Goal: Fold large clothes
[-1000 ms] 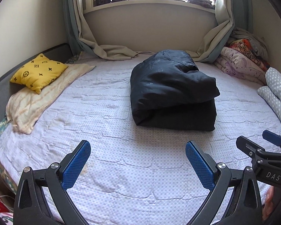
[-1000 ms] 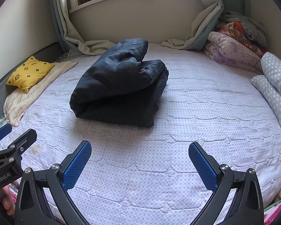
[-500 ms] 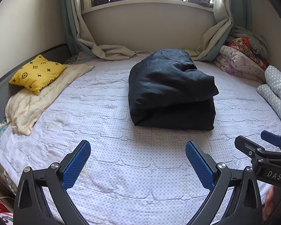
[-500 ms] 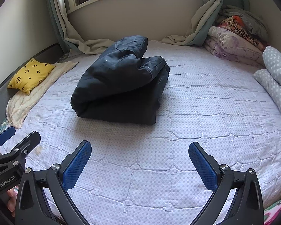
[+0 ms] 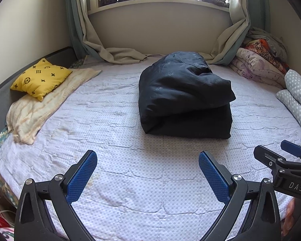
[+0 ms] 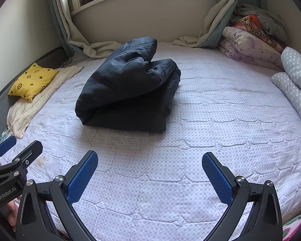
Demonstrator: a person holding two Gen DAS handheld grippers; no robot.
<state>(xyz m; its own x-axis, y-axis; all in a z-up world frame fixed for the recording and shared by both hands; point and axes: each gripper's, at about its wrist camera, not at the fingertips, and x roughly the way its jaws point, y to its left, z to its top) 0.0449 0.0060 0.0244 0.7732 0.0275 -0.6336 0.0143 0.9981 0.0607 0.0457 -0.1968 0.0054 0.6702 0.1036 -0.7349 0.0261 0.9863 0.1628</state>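
A dark navy padded jacket [image 5: 182, 98] lies folded into a thick bundle in the middle of the bed [image 5: 110, 120]; it also shows in the right wrist view [image 6: 128, 92]. My left gripper [image 5: 147, 160] is open and empty, held above the near part of the bed, well short of the jacket. My right gripper [image 6: 149, 161] is open and empty, also short of the jacket. Each gripper shows at the edge of the other's view: the right one [image 5: 283, 160] and the left one [image 6: 14, 152].
A yellow patterned pillow [image 5: 40, 79] rests on a cream towel [image 5: 40, 108] at the left. Folded quilts [image 5: 258, 68] and a dotted grey duvet [image 5: 297, 96] are stacked on the right. Curtains [image 5: 114, 54] trail onto the bed's far edge below the window sill.
Both grippers have drawn back slightly from the bed and stayed open. The folded jacket has not moved.
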